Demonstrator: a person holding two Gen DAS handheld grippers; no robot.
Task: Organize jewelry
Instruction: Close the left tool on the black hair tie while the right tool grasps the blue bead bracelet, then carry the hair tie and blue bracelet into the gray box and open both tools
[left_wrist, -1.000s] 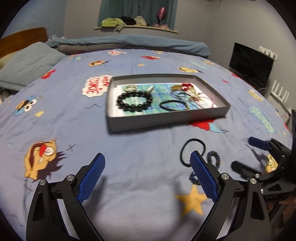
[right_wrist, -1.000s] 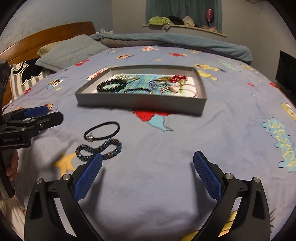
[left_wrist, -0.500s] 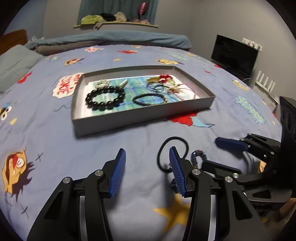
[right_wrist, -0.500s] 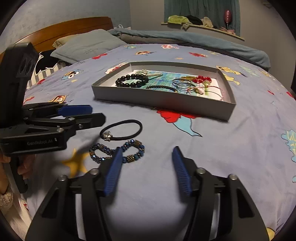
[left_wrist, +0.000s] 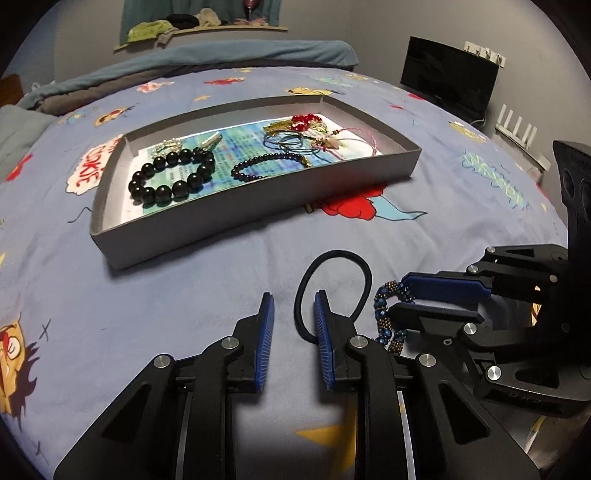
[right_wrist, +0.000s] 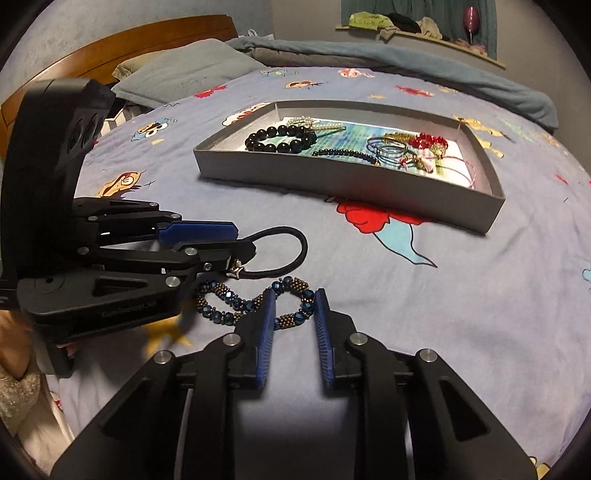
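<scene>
A grey tray (left_wrist: 236, 225) on the bed holds a black bead bracelet (left_wrist: 171, 177), a thin dark bead bracelet (left_wrist: 266, 164) and several other pieces. A black hair tie (left_wrist: 334, 284) lies on the sheet in front of it, and also shows in the right wrist view (right_wrist: 280, 254). A blue and bronze beaded bracelet (right_wrist: 255, 301) lies beside it. My left gripper (left_wrist: 293, 306) is narrowly open with its jaws astride the hair tie's near left edge. My right gripper (right_wrist: 293, 304) is narrowly open with its jaws astride the beaded bracelet's right loop.
The bed is covered with a blue cartoon-print sheet (left_wrist: 147, 295). A pillow (right_wrist: 184, 74) and wooden headboard (right_wrist: 122, 40) lie at the left in the right wrist view. A dark monitor (left_wrist: 448, 79) stands beyond the bed's right side.
Both grippers have moved forward and down onto the loose pieces and narrowed their jaws from wide open. The left has come to the hair tie, the right to the beaded bracelet.
</scene>
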